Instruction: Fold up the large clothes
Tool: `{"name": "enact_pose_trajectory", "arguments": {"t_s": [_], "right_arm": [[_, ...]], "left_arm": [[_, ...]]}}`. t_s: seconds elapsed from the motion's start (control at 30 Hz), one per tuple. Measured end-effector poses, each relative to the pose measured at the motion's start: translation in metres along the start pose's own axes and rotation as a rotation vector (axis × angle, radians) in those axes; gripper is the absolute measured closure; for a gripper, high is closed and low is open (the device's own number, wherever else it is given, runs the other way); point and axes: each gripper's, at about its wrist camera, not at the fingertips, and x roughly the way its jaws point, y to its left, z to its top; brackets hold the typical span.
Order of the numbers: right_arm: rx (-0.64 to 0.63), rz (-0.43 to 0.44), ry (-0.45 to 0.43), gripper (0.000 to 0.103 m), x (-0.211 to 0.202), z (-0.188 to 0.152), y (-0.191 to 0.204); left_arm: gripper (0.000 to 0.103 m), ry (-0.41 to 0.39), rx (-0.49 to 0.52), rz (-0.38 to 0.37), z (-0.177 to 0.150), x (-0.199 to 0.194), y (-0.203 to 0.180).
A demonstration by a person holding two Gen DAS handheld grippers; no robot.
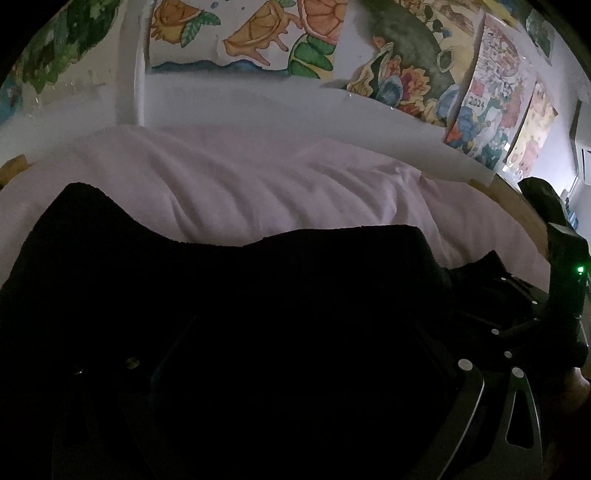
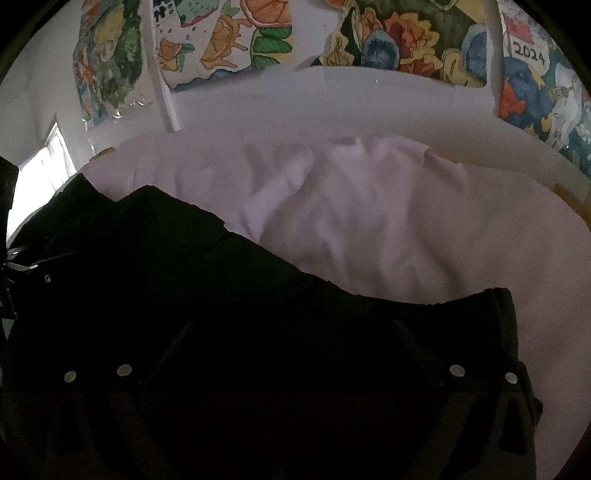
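Black garment: one, on one pale sheet. Right claw spread wide over it; left claw state unclear.

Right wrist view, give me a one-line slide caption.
Black garment draped over the wide-spread right gripper, above a rumpled pale sheet, painted posters behind.
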Motion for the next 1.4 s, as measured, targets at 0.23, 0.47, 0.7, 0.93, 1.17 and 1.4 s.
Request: {"name": "enact_pose_trajectory", "arguments": {"t_s": [0.23,0.47,0.7,0.93,1.17,1.4], "right_arm": [[-0.003,-0.002,-0.007,0.000,-0.002,-0.002,0.001],[-0.007,-0.007,-0.008,0.000,-0.002,-0.001,0.002],[-0.007,-0.003,-0.005,0.000,-0.002,0.000,0.002],[-0.006,-0.002,-0.005,0.000,-0.001,0.000,0.002],[-0.003,0.001,-0.016,0.000,-0.002,-0.001,0.002],[-0.011,-0.006,-0.053,0.000,-0.012,-0.009,0.006]], "left_arm": [[0.001,-0.006,0.007,0.004,0.001,0.002,-0.003],[0.001,-0.008,0.008,0.006,0.000,0.003,-0.004],[0.001,-0.010,0.009,0.006,0.000,0.003,-0.003],[0.001,-0.012,0.008,0.007,0.000,0.004,-0.003],[0.001,-0.024,0.006,0.003,-0.002,0.005,-0.005],[0.001,-0.053,0.015,-0.004,-0.007,-0.002,-0.012]]}}
